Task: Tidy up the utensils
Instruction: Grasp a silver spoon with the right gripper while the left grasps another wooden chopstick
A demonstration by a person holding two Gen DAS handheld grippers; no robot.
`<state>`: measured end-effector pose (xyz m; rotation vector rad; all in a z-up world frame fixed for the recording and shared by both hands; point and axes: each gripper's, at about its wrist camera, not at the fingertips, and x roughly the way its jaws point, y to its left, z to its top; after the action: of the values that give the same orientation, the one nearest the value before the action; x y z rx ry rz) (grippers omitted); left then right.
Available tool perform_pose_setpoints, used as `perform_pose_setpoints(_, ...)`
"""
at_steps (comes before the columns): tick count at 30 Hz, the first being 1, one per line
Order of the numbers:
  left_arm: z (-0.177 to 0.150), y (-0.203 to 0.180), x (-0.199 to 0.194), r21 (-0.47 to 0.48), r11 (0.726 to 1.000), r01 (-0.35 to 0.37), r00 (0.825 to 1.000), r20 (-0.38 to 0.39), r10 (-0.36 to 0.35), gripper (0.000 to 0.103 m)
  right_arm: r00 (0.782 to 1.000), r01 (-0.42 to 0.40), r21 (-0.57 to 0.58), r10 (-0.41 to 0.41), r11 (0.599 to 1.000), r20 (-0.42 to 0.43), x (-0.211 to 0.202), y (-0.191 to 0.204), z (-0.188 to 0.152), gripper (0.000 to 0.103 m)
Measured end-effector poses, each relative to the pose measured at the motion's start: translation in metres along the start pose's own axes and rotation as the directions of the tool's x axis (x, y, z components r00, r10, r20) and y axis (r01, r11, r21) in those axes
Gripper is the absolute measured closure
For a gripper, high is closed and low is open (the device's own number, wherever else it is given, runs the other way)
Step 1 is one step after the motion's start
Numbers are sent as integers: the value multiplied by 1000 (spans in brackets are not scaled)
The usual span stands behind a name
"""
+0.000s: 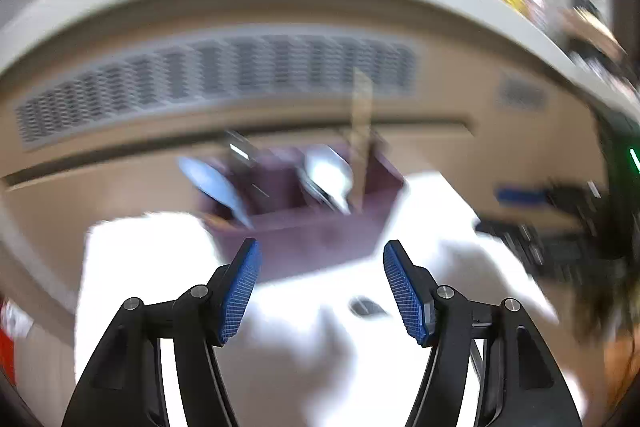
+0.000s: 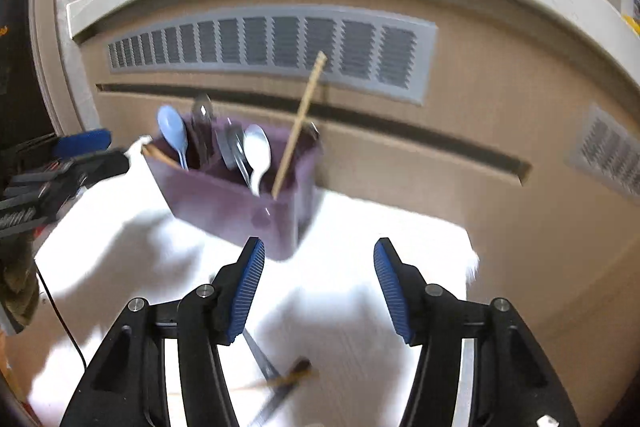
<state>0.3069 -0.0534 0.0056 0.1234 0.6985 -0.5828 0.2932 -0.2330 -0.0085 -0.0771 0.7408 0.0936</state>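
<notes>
Both tongs open, nothing between the pads: left tongs point(image 1: 322, 291) and right tongs point(image 2: 318, 289). Purple holder point(image 2: 236, 203) at the far side of the white table point(image 2: 360, 227), near the wall. Inside, standing up: blue spoon point(image 2: 173, 133), white spoon point(image 2: 258, 153), chopstick point(image 2: 300, 123). More utensils point(image 2: 280, 383) lying near, low between the right tongs' arms, blurred.

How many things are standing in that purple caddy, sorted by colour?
In the purple plastic caddy, as far as the right claw's view shows:
Light blue plastic spoon: 1
White plastic spoon: 1
Tan wooden chopstick: 1
Grey metal utensils: at least 2, too blurred for an exact count
Total: at least 5
</notes>
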Motion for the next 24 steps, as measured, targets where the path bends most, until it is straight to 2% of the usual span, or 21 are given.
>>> perform_pose_setpoints(5,-27,-39,14,133,986,105,987,-131,-88,39,997,29,4,-29,1000,-66,-3,-16,-33,47)
perform_pose_setpoints(8,-37,-53,24,150,976,157,972,-195,-127,39,995,30,-4,-31,1000,-96,-5,-20,-51,47)
perform_pose_setpoints(12,-39,-49,34,72,991,114,969,-228,-95,39,991,-20,-23,17,1000,-135,-7,-14,-69,47)
perform_pose_setpoints(17,-54,-24,16,-56,998,-19,976,-219,6,38,978,-108,-85,90,990,-191,9,13,-71,45)
perform_pose_setpoints(21,-67,-4,-9,-121,992,-32,982,-189,8,36,958,-201,-134,166,970,-232,40,46,-58,45)
perform_pose_setpoints(24,-77,11,-24,-142,989,-41,983,-183,14,35,942,-249,-127,210,960,-260,68,64,-43,45)
